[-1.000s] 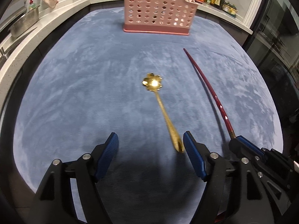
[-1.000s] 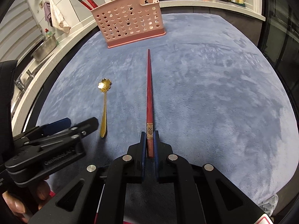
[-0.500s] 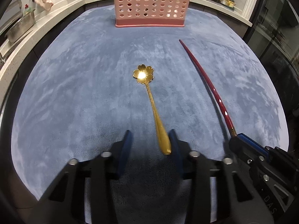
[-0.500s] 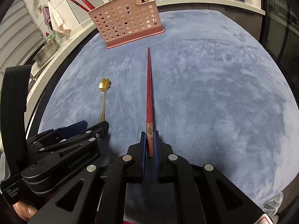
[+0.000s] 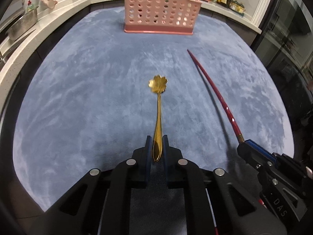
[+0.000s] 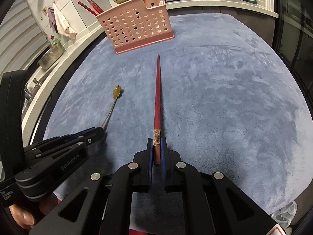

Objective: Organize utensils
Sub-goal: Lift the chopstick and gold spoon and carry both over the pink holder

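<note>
Both grippers have something now, left gripper (image 5: pixel 156 146) just closed onto the gold spoon (image 5: pixel 158 105), right gripper (image 6: pixel 156 148) pinching the red chopstick (image 6: pixel 157 98), next lift to the pink holder (image 5: pixel 160 9) at the mat's (image 5: pixel 78 98) far edge

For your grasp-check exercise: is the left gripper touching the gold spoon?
Touching. The left wrist view shows the left gripper, which has just been closing, pressed against both sides of the gold spoon handle.

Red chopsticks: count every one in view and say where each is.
3: one red chopstick clamped in the right gripper over the blue mat; two standing in the pink holder. More may be hidden inside.
</note>
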`<action>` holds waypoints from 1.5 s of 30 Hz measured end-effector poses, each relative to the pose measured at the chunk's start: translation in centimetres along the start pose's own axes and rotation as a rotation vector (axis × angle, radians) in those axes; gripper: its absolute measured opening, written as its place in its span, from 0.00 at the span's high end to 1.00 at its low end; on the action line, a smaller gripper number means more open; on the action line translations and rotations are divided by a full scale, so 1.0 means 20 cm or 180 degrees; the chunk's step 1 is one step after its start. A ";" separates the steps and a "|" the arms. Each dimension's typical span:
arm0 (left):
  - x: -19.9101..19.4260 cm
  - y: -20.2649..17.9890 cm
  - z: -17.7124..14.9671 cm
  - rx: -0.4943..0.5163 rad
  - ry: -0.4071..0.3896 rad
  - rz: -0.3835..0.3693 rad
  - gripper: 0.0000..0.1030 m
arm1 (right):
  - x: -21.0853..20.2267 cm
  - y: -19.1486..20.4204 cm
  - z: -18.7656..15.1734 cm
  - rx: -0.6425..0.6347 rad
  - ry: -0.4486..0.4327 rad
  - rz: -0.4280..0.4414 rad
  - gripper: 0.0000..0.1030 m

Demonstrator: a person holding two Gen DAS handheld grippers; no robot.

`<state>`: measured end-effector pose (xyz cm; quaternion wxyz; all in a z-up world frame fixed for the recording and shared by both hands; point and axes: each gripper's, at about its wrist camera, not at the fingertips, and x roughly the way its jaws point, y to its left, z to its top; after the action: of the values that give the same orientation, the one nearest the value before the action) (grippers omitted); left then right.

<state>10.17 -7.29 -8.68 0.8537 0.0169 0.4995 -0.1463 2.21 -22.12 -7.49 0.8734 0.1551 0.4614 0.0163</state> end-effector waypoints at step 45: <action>0.06 0.09 -0.10 -0.0099 0.0099 -0.0095 0.90 | -0.17 0.09 0.14 -0.0019 -0.0286 0.0155 0.93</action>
<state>9.58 -5.51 -10.89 0.8437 -0.0016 0.5152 -0.1510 2.81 -21.63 -2.83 0.8930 0.1643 0.4178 0.0319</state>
